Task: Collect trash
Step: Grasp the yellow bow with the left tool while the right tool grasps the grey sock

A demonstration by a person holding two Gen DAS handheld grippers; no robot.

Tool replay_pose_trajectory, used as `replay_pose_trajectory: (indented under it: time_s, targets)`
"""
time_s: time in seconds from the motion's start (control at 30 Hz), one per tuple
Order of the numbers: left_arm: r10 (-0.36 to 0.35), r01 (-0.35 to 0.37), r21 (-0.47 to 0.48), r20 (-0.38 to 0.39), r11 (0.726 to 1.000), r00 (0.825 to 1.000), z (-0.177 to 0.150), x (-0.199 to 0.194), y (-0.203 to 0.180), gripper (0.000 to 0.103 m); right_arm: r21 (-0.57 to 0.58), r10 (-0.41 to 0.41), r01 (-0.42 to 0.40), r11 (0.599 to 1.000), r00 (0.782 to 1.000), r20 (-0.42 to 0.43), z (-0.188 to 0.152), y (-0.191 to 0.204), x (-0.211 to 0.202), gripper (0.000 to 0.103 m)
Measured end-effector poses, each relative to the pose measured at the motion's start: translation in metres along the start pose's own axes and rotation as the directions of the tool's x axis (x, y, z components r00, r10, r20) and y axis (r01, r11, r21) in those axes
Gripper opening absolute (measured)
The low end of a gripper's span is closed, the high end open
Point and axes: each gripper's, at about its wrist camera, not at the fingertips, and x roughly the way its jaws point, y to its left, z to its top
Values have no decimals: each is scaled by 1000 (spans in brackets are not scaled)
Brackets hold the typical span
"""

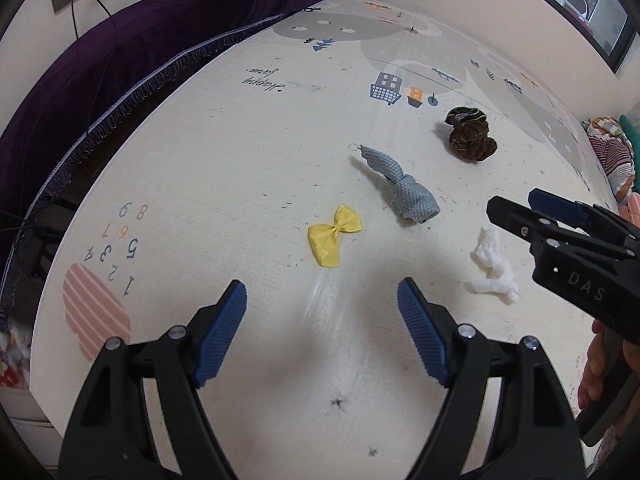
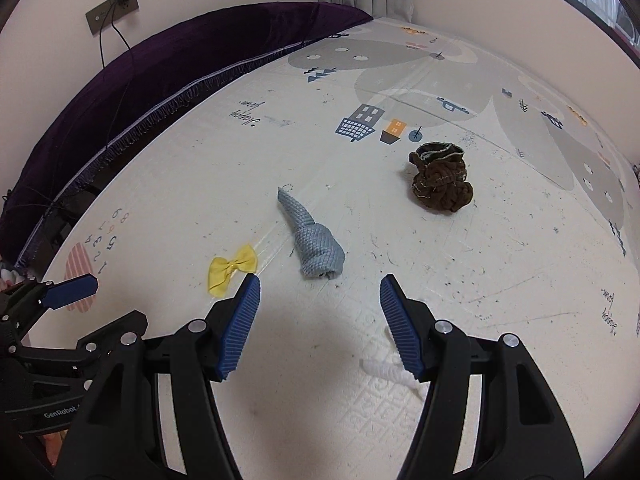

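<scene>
On a printed play mat (image 1: 248,152) lie a yellow bow (image 1: 334,236), a knotted grey cloth (image 1: 400,188), a brown crumpled cloth (image 1: 472,134) and a white tissue wad (image 1: 494,268). My left gripper (image 1: 322,312) is open and empty, just short of the bow. My right gripper (image 2: 320,308) is open and empty, above the mat; the tissue (image 2: 390,366) lies partly behind its right finger. The bow (image 2: 232,270), grey cloth (image 2: 314,240) and brown cloth (image 2: 440,178) lie ahead of it. The right gripper also shows in the left wrist view (image 1: 516,210), above the tissue.
A dark purple velvet cloth (image 1: 132,52) with a fringe runs along the mat's left edge. A wall socket with a black cable (image 2: 114,10) is on the wall behind. Striped fabrics (image 1: 612,152) lie at the far right.
</scene>
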Motion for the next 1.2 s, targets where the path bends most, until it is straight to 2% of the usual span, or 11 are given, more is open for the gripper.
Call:
replay_pose_trajectory:
  time_s: [0.17,0.37,0.5,0.6,0.67,0.73,0.77,0.8,0.83,0.9,1.2]
  targets:
    - [-16,16,7,-34,1000,999,10,54,10,78,-24,-14,14,1000,1000,-7,6,1,49,60]
    - [-30,31,31,-37,999,999,14,93,12,77,-47,-15,14,999,1000,-27,7,2,92,60]
    - [-52,53,23,-48,998,998,18,111,14,62,-63,-15,13,998,999,-44,5,3,111,60]
    - [-40,40,47,-19,998,999,18,113,9,59,-72,-17,13,997,998,-57,4,3,121,60]
    - [-28,29,68,-6,997,1000,18,114,5,49,-70,-12,7,998,997,-71,2,3,126,60]
    - [-16,16,88,1,996,1000,18,114,2,30,-76,-3,-3,997,996,-85,-1,4,130,50]
    - [-21,21,94,1,995,1000,18,114,0,26,-82,-2,-6,997,996,-94,-2,6,131,38]
    - [-24,24,98,1,995,1000,18,114,-1,21,-84,4,-13,996,995,-101,-3,7,131,31]
    - [-37,37,99,-2,994,999,18,114,-1,9,-82,12,-20,996,995,-101,-4,7,129,28]
    - [-55,55,94,-9,994,998,18,112,-2,7,-75,27,-34,997,995,-96,-5,7,123,21]
    - [-62,60,83,15,995,998,5,72,-10,7,-63,58,-62,996,997,-53,-10,5,72,20]
